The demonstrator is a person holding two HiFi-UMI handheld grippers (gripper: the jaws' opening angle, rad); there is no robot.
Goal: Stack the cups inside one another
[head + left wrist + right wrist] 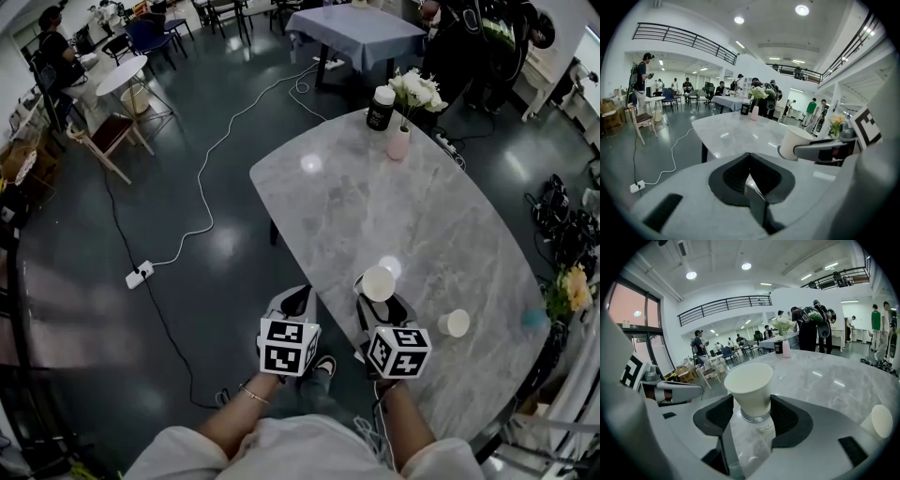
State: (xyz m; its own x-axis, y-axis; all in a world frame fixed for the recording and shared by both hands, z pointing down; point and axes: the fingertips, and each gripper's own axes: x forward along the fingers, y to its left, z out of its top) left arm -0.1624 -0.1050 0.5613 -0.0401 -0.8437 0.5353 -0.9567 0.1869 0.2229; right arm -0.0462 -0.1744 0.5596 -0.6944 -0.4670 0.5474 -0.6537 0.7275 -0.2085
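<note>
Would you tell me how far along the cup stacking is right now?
Nothing is stacked yet. In hand: the right gripper grips one cup by its base. The left gripper is shut and empty. Left: carry it to the second cup, apart on the table, and nest them.

The right gripper (751,403) has its dark jaw pads closed against both sides of a white paper cup (749,386), which stands upright with its open mouth up at the centre of the view. Below and beyond it spreads a grey marble table (834,380). At 4 o'clock a second white cup (880,420) rests on the table, well apart, its mouth turned toward the camera. At 9 o'clock the left gripper (696,391) reaches in. Near 1 o'clock, at the table's far end, stand a pink vase (786,348) of white flowers and a dark canister (778,347), with people behind them.
</note>
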